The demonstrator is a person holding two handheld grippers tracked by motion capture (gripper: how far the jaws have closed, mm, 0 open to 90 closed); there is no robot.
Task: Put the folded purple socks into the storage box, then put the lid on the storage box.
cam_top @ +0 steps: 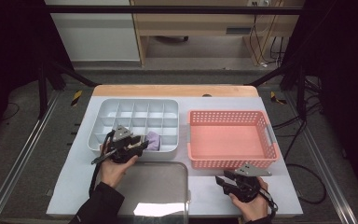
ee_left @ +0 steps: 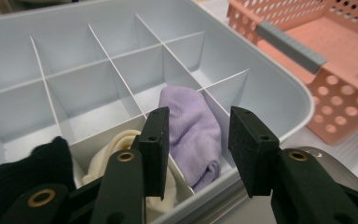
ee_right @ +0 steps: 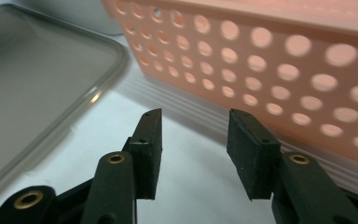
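A grey divided organiser box (cam_top: 103, 106) (ee_left: 270, 84) sits at the table's left. Its near row holds a lilac rolled cloth (cam_top: 153, 140) (ee_left: 191, 126), a cream one (ee_left: 116, 149) and a black one (ee_left: 32, 172), each in its own compartment. My left gripper (cam_top: 140, 145) (ee_left: 198, 149) hovers open over the near edge of the box, its jaws either side of the lilac cloth with nothing between them. My right gripper (cam_top: 221, 181) (ee_right: 193, 151) rests open near the table's front, just before the pink basket (cam_top: 233, 139) (ee_right: 279, 60), and holds nothing.
A clear smoky lid (cam_top: 156, 186) (ee_right: 32, 93) lies flat at the front between my two hands. The pink perforated basket (ee_left: 335, 70) has a grey handle and stands right of the box. The white mat shows around it all, a wooden table edge (cam_top: 175, 90) behind.
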